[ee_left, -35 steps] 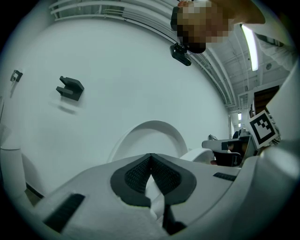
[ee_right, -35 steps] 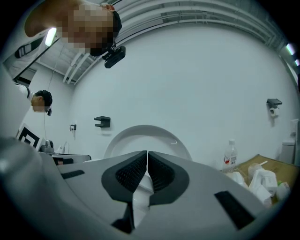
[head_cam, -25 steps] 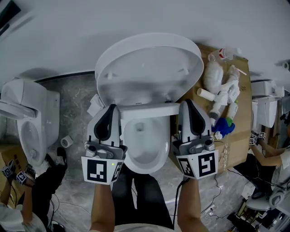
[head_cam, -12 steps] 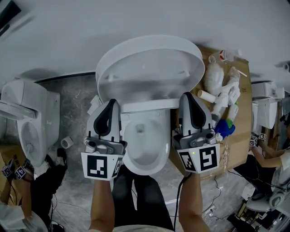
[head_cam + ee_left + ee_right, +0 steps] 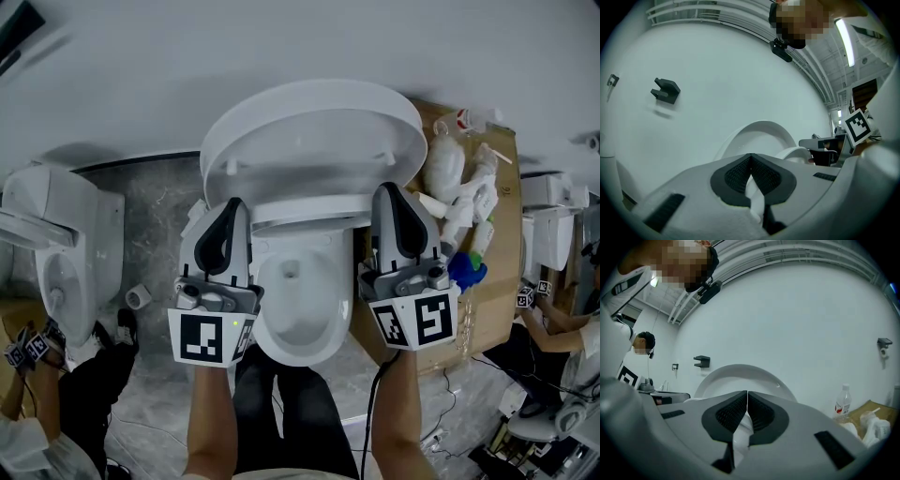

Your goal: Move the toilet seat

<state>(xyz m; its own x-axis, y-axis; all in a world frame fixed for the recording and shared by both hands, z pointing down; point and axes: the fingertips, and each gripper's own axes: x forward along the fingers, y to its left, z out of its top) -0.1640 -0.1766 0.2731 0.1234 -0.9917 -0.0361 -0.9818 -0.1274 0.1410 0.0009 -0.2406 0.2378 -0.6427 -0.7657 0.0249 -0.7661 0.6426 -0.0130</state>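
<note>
Jaws clenched empty on both the left gripper [image 5: 233, 204] and right gripper [image 5: 388, 190], tips seemingly under the raised toilet seat [image 5: 309, 211] ahead.

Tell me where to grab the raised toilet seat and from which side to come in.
Take the toilet seat by its thin side rim, one gripper per side, coming from the front of the bowl. It stands tilted up, so the broad face gives nothing to pinch; the edge likely fits. The left gripper and the right gripper are shut, so open first.
</note>
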